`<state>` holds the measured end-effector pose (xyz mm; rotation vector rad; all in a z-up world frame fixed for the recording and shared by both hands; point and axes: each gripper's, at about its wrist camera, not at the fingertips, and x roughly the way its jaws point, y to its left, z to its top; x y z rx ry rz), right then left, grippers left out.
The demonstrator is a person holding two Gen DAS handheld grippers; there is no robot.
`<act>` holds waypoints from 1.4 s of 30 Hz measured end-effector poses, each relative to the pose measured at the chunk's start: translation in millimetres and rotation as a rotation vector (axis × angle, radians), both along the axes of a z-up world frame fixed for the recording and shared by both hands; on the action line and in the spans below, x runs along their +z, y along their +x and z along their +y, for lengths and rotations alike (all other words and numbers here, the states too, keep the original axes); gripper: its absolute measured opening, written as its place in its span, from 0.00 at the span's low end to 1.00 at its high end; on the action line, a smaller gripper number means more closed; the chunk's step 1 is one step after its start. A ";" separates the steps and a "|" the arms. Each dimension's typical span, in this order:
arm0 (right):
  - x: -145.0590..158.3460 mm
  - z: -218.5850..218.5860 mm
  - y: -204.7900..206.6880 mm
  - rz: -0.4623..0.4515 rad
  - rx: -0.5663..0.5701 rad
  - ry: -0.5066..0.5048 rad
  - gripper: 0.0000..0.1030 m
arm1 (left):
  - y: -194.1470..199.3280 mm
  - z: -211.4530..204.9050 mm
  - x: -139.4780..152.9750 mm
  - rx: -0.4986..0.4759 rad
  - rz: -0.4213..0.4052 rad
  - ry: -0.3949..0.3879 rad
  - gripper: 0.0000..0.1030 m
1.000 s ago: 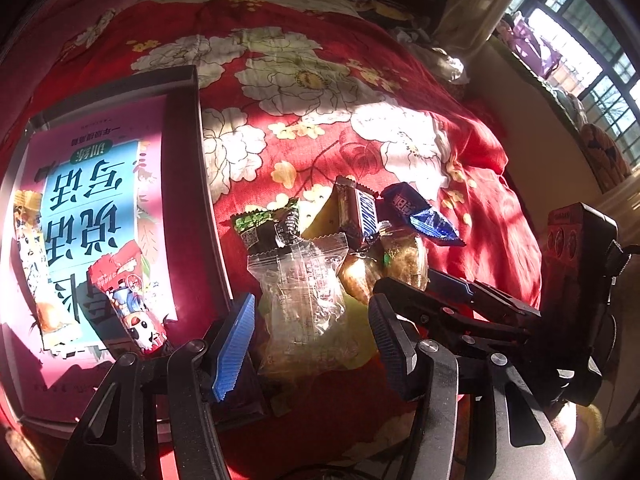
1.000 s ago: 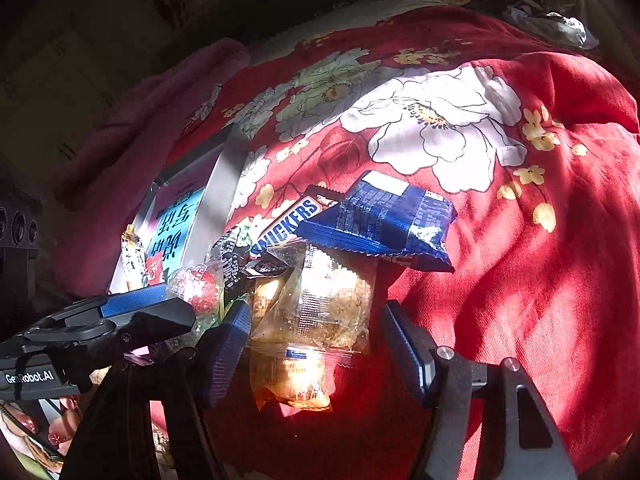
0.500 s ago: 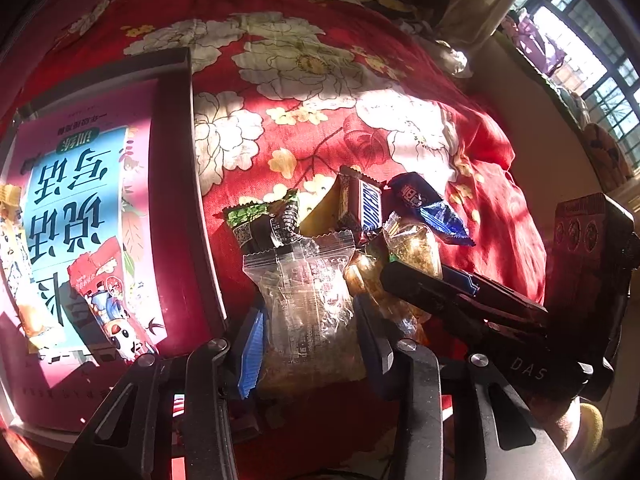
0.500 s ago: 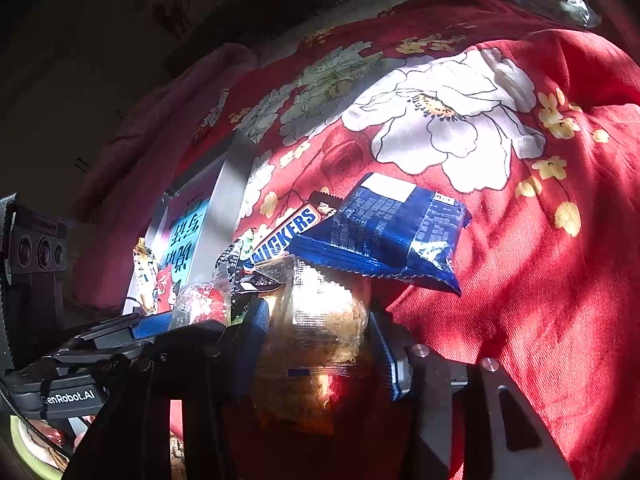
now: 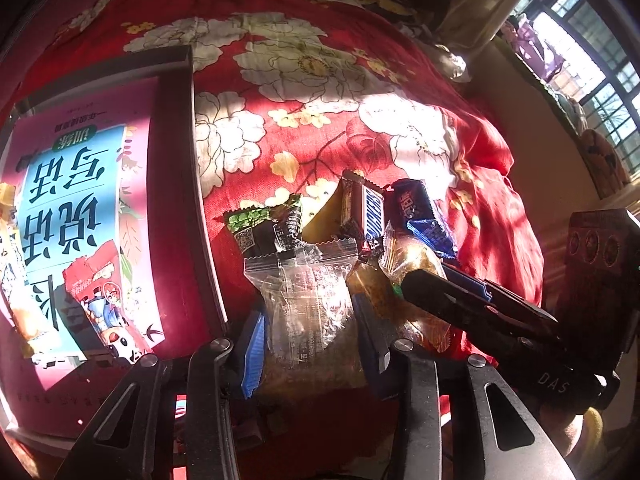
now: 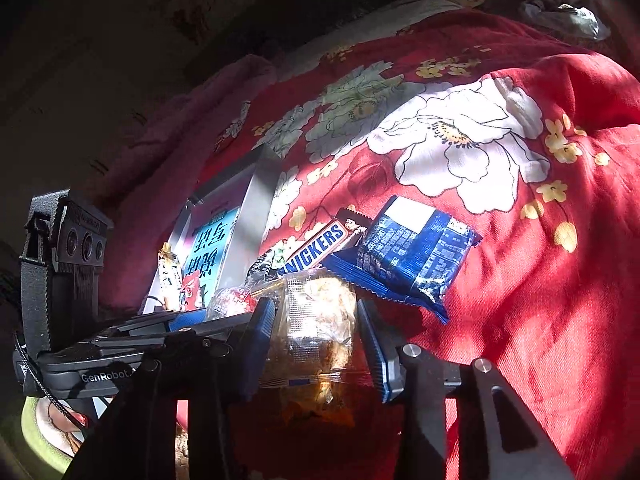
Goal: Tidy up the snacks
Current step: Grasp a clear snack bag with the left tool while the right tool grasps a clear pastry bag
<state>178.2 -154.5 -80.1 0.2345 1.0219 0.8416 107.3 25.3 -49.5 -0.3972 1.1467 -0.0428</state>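
Observation:
Several snack packets lie heaped on a red floral bedspread (image 5: 320, 128). My left gripper (image 5: 312, 348) is shut on a clear plastic packet (image 5: 304, 288), a pad pressed to each side. My right gripper (image 6: 320, 348) has its jaws closing on a golden pastry packet (image 6: 316, 320), and both pads touch its wrapper. Behind them rest a Snickers bar (image 6: 316, 248), a blue packet (image 6: 412, 256) and a green-and-black packet (image 5: 264, 228). In the left wrist view the right gripper (image 5: 432, 284) reaches in from the right over the golden packet (image 5: 376, 280).
A dark tray (image 5: 176, 200) lined with a pink and blue printed sheet lies left of the heap. It holds a red packet (image 5: 92, 284) and a yellow packet (image 5: 16, 280). A window (image 5: 592, 60) is at the far right. A hand (image 6: 52, 416) grips the left tool.
Both grippers' jaws have narrowed from wide apart onto their packets: the left on the clear one, the right on the golden one. Both hands have edged slightly closer to the heap.

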 end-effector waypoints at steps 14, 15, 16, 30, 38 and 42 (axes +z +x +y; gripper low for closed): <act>-13.8 17.3 6.8 -0.010 0.017 -0.077 0.43 | -6.2 5.4 4.5 0.003 -0.018 -0.054 0.38; -10.5 16.4 5.1 -0.023 0.018 -0.071 0.43 | -7.0 6.5 5.7 0.005 -0.025 -0.062 0.38; -7.0 15.5 3.2 -0.035 0.022 -0.064 0.43 | -7.7 7.5 6.9 0.009 -0.029 -0.065 0.38; 16.5 9.5 -13.5 -0.065 0.053 0.056 0.43 | -24.2 20.2 30.0 0.037 -0.076 -0.080 0.38; 28.7 9.7 -22.5 -0.111 0.069 0.108 0.43 | -35.0 31.0 41.6 0.060 -0.107 -0.084 0.38; 32.8 12.5 -27.5 -0.133 0.072 0.114 0.43 | -41.3 38.2 45.2 0.076 -0.119 -0.085 0.38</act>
